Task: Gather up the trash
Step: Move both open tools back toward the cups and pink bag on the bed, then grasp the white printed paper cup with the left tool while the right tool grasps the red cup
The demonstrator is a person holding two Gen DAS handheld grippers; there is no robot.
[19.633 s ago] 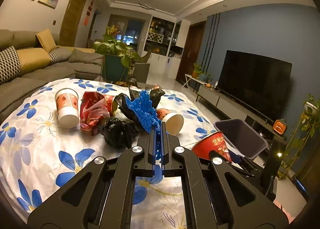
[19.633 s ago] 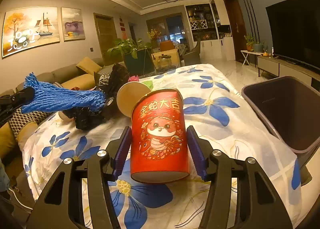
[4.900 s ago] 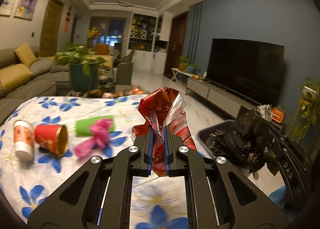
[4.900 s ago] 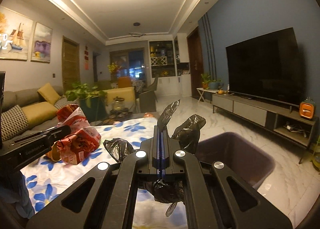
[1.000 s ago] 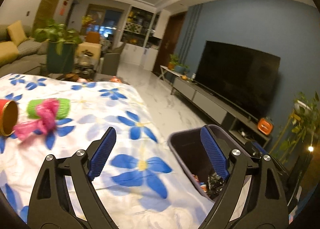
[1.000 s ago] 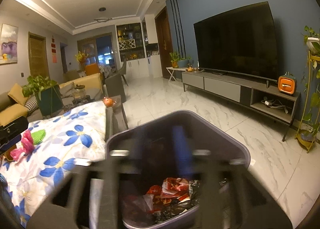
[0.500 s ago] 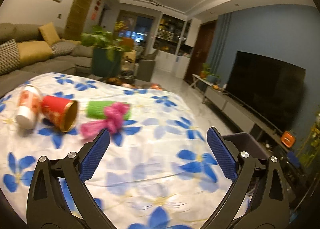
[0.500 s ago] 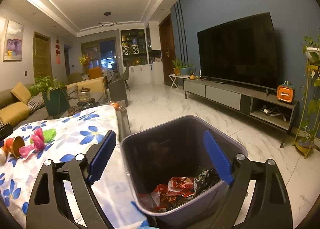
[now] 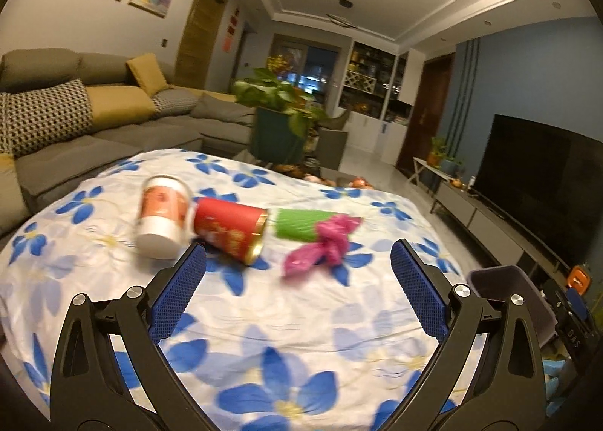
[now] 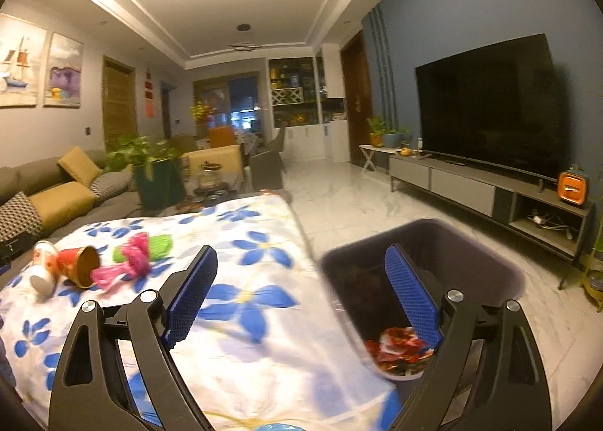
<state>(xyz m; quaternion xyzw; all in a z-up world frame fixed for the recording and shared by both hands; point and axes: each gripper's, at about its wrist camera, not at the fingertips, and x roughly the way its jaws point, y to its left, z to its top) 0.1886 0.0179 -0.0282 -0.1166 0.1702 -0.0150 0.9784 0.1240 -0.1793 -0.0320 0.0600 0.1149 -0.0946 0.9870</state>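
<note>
I see both grippers spread wide and empty. A few seconds ago my left gripper [image 9: 297,280] pinched a red wrapper and my right gripper [image 10: 301,287] pinched a black bag; both have been let go since, and the wrapper [image 10: 395,350] now lies inside the bin [image 10: 490,261], which stands on the floor just off the table's right edge. The black bag is not clear in the blur. My left view has swung away from the bin and back over the table [image 9: 301,318], which is covered by a white cloth with blue flowers. Four pieces remain near its far left part: a white cup [image 9: 162,220] on its side, a red cup [image 9: 230,229] touching it with its open mouth toward me, a green roll [image 9: 301,223] just beside that, and a pink bag [image 9: 324,246] lying against the roll's near end. My right gripper hangs over the table's right edge with one finger in front of the bin. I judge the task well along, with these four left. The pink bag looks the nearest next pick for my left gripper.
</note>
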